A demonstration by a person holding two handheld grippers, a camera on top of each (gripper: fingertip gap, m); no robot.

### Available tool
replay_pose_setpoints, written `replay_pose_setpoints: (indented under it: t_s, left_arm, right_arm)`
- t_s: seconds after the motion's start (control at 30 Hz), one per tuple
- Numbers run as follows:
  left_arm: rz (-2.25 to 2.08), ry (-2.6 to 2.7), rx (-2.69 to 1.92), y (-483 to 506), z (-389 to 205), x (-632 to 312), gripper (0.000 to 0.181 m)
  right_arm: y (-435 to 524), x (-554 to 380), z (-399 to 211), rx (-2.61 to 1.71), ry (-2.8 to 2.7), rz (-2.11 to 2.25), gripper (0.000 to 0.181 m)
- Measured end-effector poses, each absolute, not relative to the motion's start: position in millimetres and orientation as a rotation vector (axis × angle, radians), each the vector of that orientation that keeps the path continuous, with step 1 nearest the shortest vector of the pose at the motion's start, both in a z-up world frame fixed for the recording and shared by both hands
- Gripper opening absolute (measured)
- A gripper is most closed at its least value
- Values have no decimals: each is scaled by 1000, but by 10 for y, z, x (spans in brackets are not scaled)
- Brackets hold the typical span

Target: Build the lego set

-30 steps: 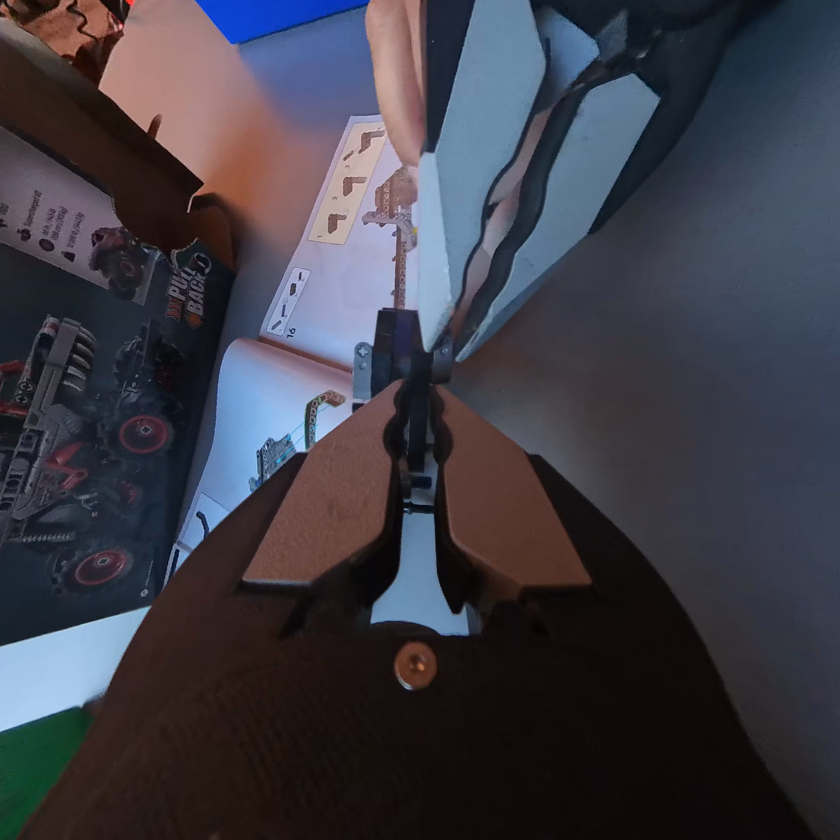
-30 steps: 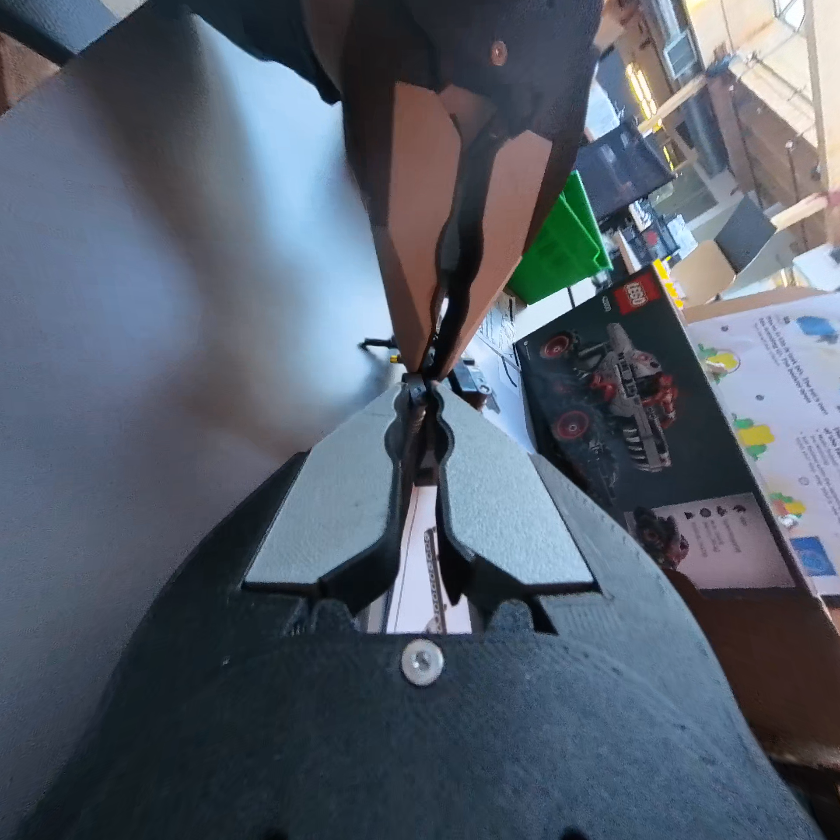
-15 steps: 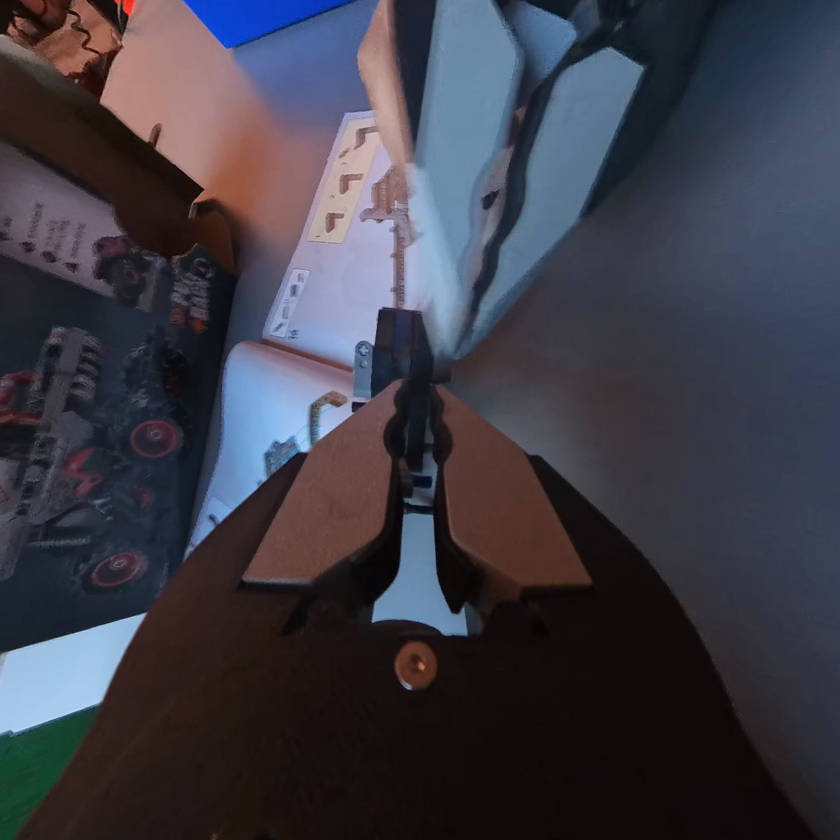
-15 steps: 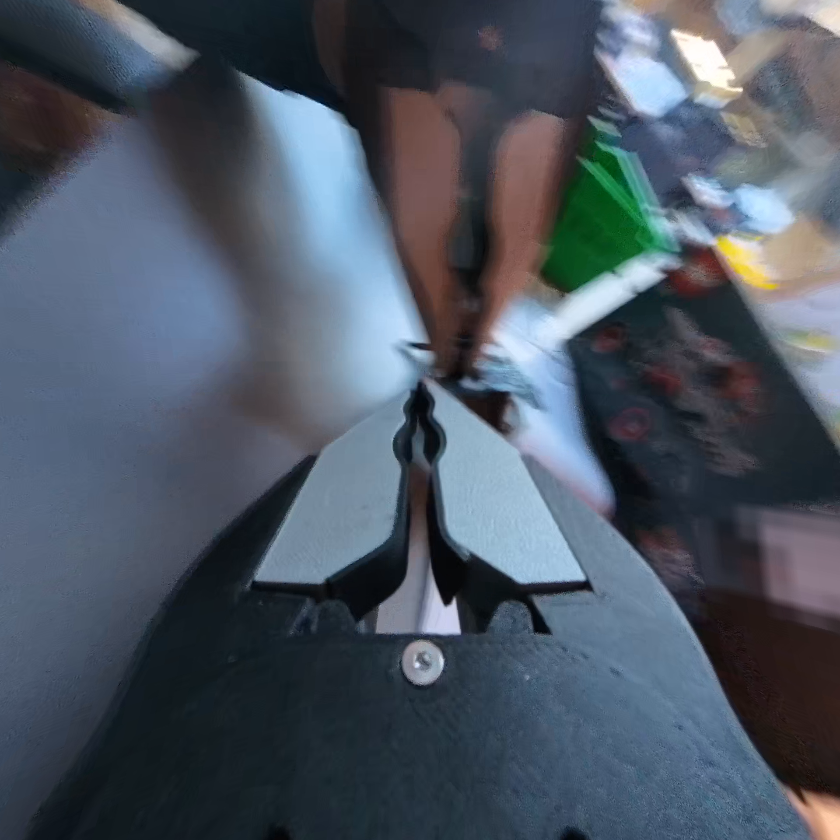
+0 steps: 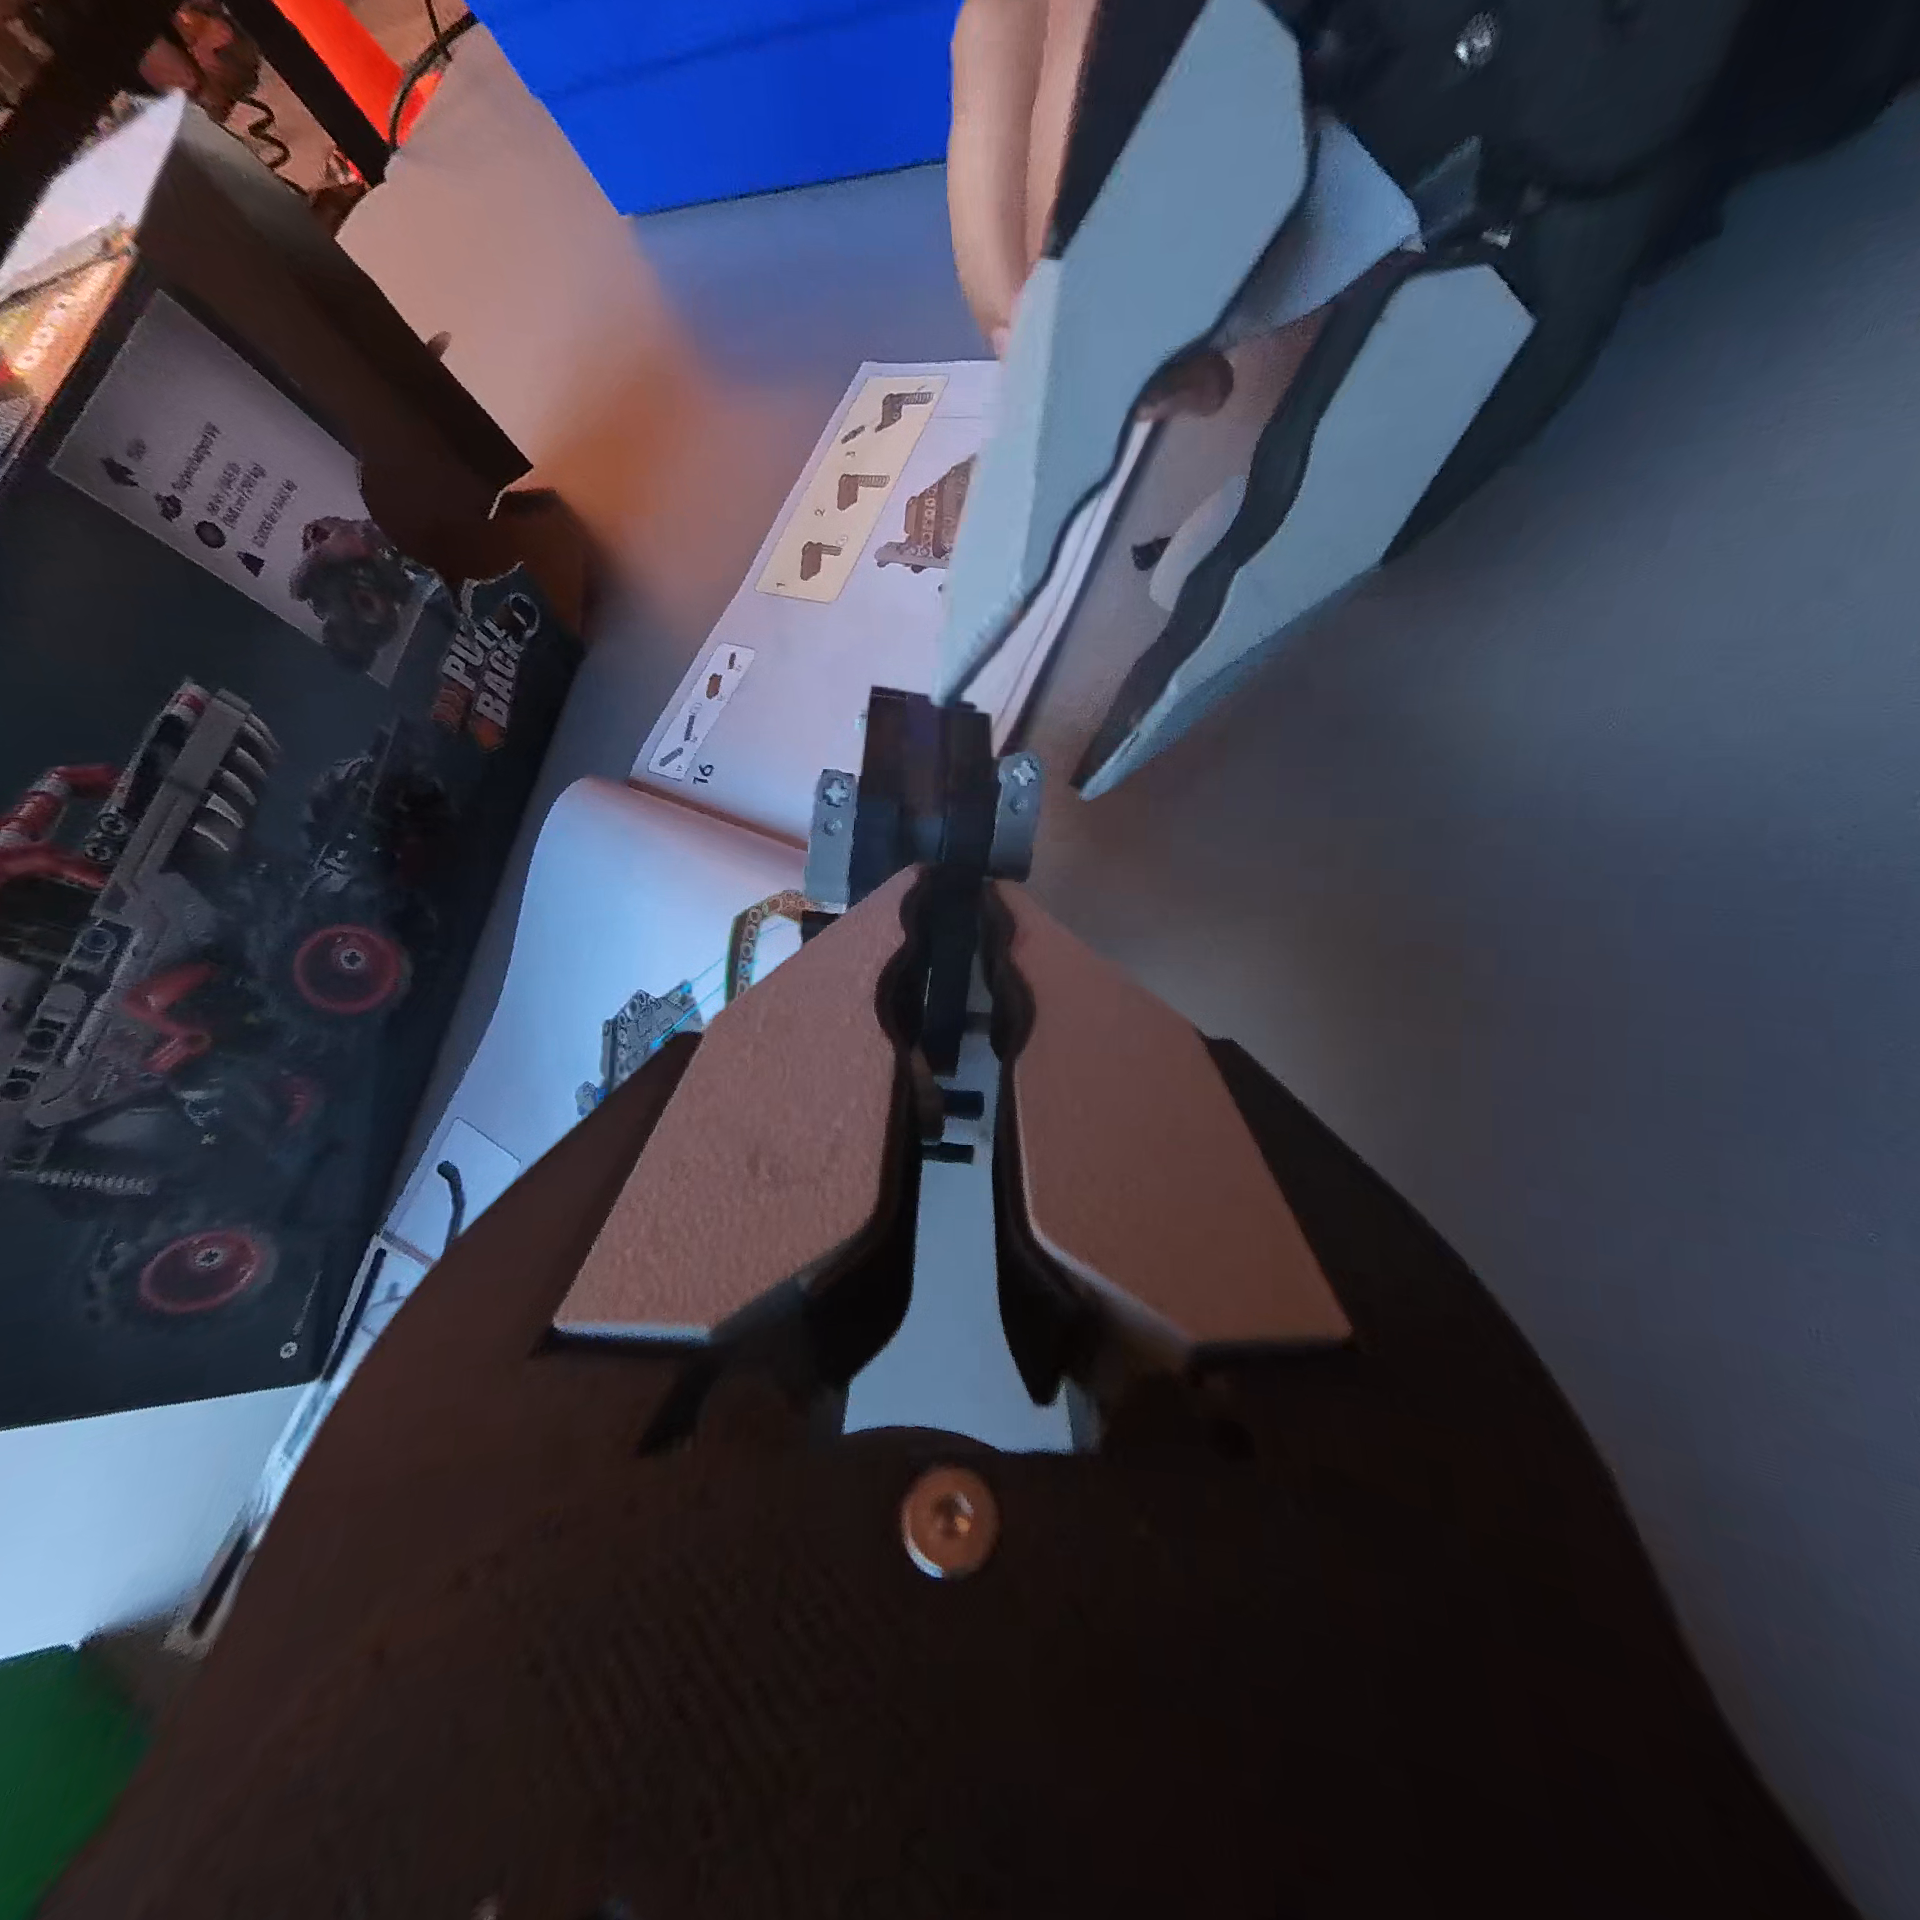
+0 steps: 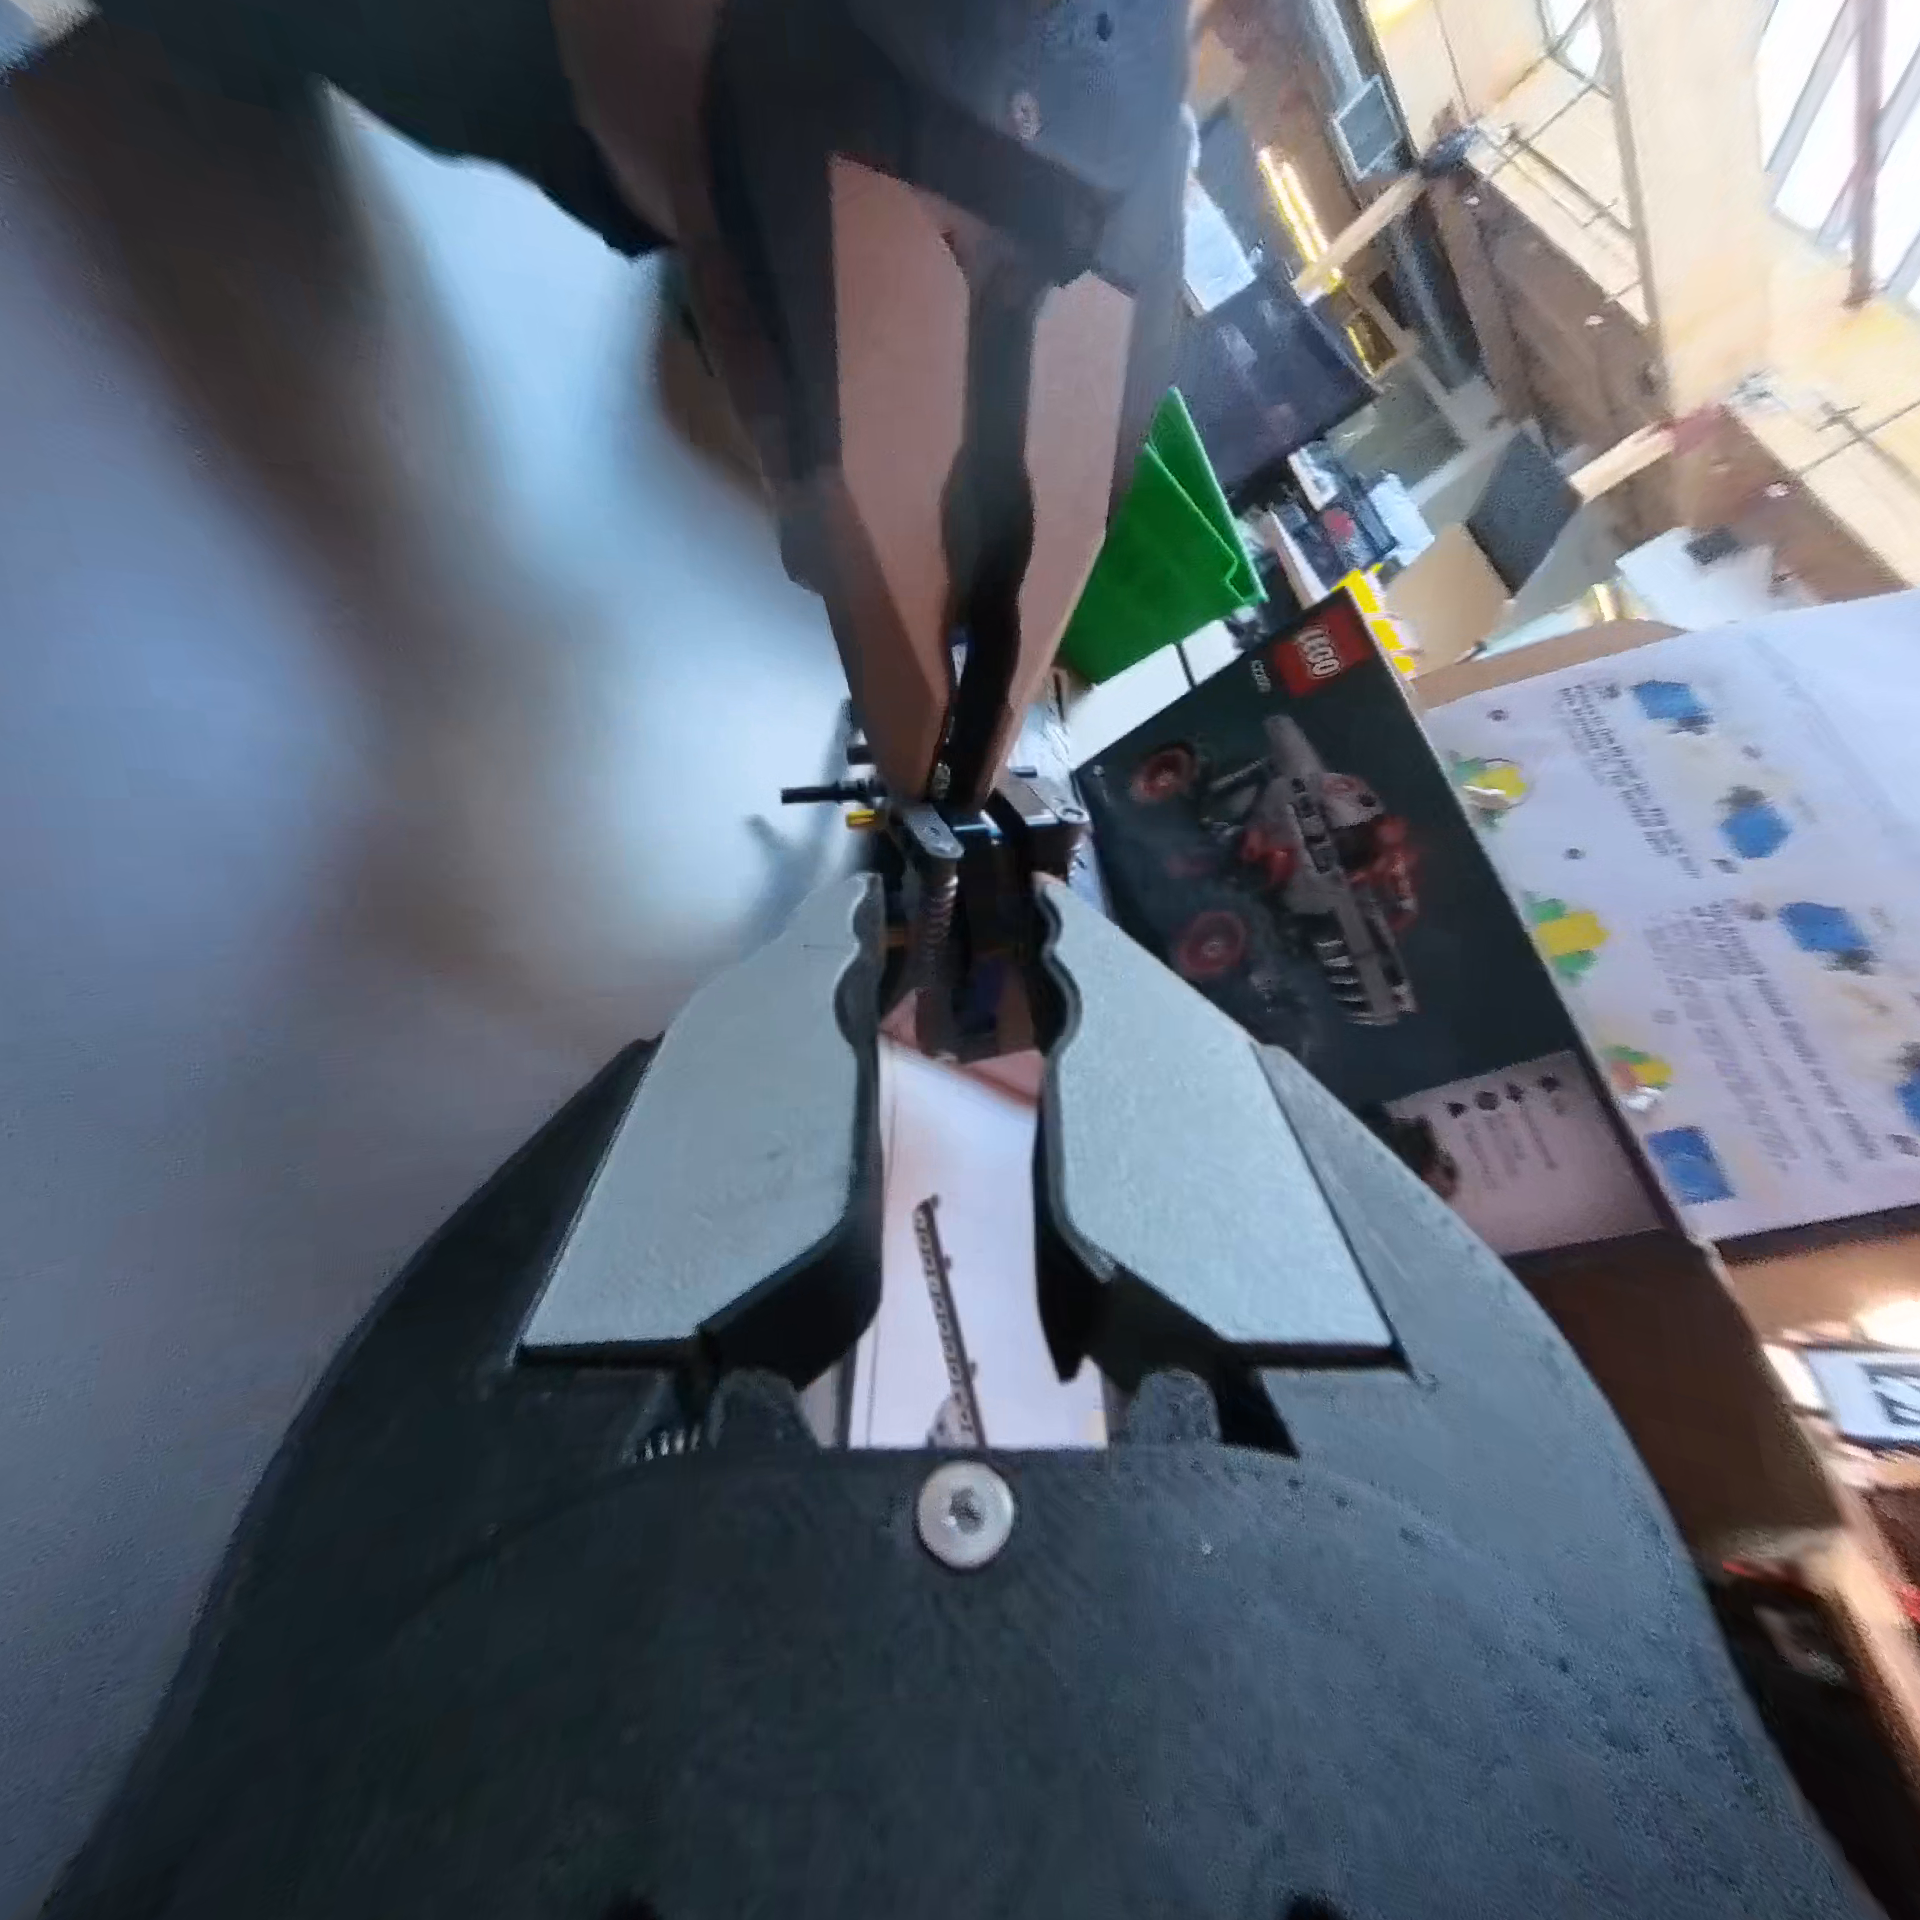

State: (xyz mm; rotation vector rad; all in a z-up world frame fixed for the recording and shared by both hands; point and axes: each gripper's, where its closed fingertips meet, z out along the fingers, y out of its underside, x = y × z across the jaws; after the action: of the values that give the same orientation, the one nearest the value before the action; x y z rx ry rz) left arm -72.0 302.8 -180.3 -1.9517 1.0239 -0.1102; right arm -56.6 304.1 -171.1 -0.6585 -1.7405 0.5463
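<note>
My left gripper, with brown pads, is shut on a small black and grey lego assembly and holds it above the open instruction booklet. The assembly has grey connectors on both sides. My right gripper, with grey pads, is open and empty; its tips flank the near end of the same assembly. In the left wrist view the right gripper comes in from the top, jaws apart, just above the assembly. In the right wrist view the left gripper comes down from above onto it.
The dark lego set box lies at the left of the booklet, and also shows in the right wrist view. A green bin stands behind it. A blue box sits at the far edge. The grey table spreads to the right. The grippers are tip to tip, or close to it.
My right gripper was shut at the assembly's end and has opened and drawn back a little. My left gripper keeps its hold on the assembly.
</note>
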Motion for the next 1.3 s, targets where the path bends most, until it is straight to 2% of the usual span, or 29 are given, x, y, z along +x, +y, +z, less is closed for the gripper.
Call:
replay_pose_setpoints:
  t_s: [0.17,0.33,0.6,0.7,0.93,1.3]
  left_arm:
    - [-101,993,-1966,3059,-1798,-713,6]
    - [-172,913,-1988,3087,-1733,-755,5]
    - [-110,928,-2001,3114,-1828,-771,5]
    - [-107,924,-2020,3111,-1860,-789,5]
    - [-86,979,-2023,3087,-1910,-739,5]
    - [18,1087,-2058,3048,-2118,-725,2]
  right_arm:
    - [3094,-634,-1725,-595,-1708,319,12]
    - [3113,-682,-1648,-572,-1653,201,9]
    - [3107,-637,-1780,-665,-1780,362,5]
    - [3103,-653,-1801,-601,-1766,287,5]
    - [3041,-607,-1863,-585,-1880,482,3]
    - [2989,-576,-2181,-300,-2166,239,1]
